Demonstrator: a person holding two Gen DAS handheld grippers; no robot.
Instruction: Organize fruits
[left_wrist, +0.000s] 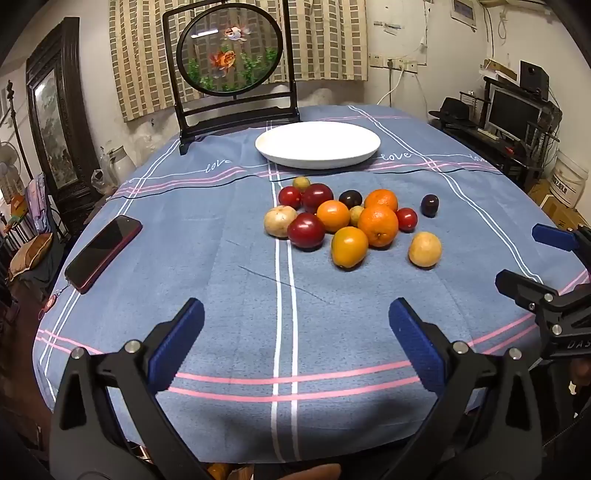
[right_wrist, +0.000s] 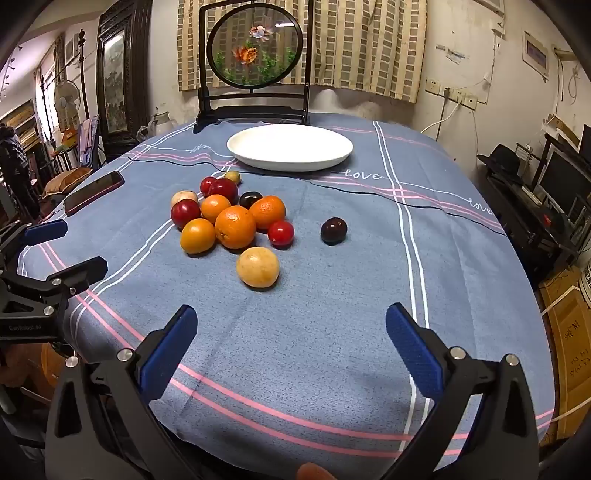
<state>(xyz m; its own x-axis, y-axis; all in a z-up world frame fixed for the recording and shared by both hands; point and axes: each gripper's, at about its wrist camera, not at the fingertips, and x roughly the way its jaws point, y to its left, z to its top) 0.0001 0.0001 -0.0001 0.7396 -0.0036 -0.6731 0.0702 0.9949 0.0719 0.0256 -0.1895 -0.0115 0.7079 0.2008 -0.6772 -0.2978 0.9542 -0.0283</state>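
1. Left wrist view: left tongs (left_wrist: 295, 332) spread wide, blue pads (left_wrist: 177, 339) apart, nothing between them; they hang over bare blue cloth at the near end of the counter (left_wrist: 221, 295).
2. Same view: fruit pile (left_wrist: 343, 218) sits mid-counter, ahead of the tongs and slightly right. Oranges, red plums, a dark plum, pale yellow fruits, many touching one another.
3. One pale yellow fruit (left_wrist: 424, 249) lies apart on the near right of the pile; one dark plum (left_wrist: 429, 205) lies alone on the far right.
4. White plate (left_wrist: 317, 144) beyond the pile, nothing on it. Round fish screen (left_wrist: 229, 51) stands behind it. Phone (left_wrist: 103, 253) lies on the left of the cloth.
5. Right tongs (left_wrist: 532, 258) show at the right edge, fingers apart.
6. Right wrist view: right tongs (right_wrist: 291, 332) spread wide, clamping nothing, over bare cloth.
7. Same view: pile (right_wrist: 229, 218) ahead and left; pale yellow fruit (right_wrist: 258, 266) is nearest the tongs, dark plum (right_wrist: 333, 230) alone to the right.
8. Plate (right_wrist: 290, 146) beyond, holding nothing. Left tongs (right_wrist: 70, 247) at the left edge, apart.
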